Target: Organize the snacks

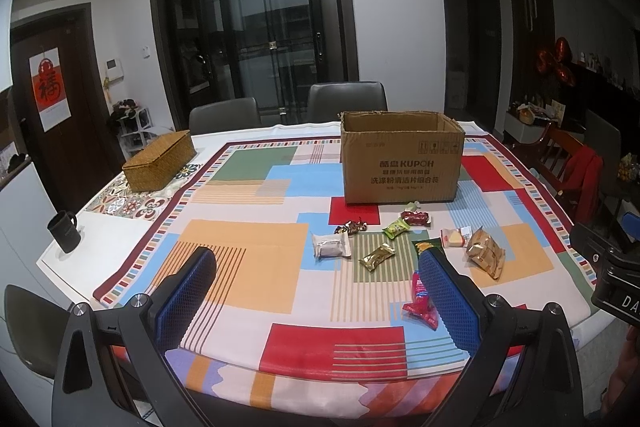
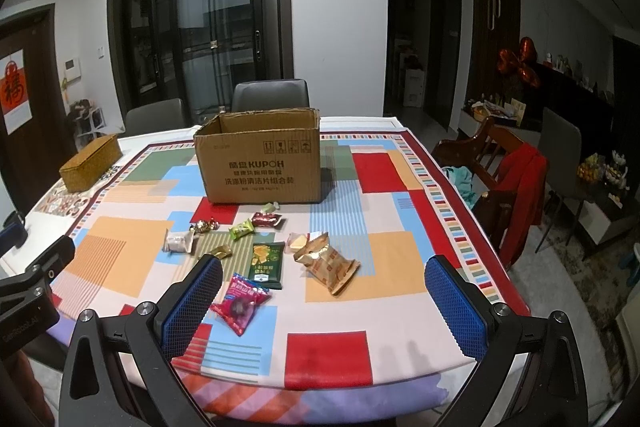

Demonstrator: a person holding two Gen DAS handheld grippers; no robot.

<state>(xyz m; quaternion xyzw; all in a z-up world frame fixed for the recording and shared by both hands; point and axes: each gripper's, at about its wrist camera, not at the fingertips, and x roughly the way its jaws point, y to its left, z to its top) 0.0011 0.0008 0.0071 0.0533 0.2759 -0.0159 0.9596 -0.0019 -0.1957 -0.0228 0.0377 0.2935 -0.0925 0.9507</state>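
Observation:
An open cardboard box (image 1: 402, 163) (image 2: 260, 163) stands on the table's far side. Several wrapped snacks lie in front of it: a pink-red packet (image 1: 420, 301) (image 2: 239, 307), a dark green packet (image 2: 267, 265), a gold-brown bag (image 1: 485, 254) (image 2: 327, 263), a white packet (image 1: 331, 246) (image 2: 179, 242), a gold bar (image 1: 377, 257), a green candy (image 2: 241, 229) and a dark red one (image 2: 267, 219). My left gripper (image 1: 320, 297) is open and empty above the near table, left of the snacks. My right gripper (image 2: 326, 301) is open and empty above the near snacks.
A woven basket (image 1: 158, 161) (image 2: 90, 163) sits at the far left on a patterned mat. A black mug (image 1: 64, 235) stands at the left edge. Chairs (image 2: 270, 95) stand behind the table; a wooden chair with a red garment (image 2: 520, 195) is to the right.

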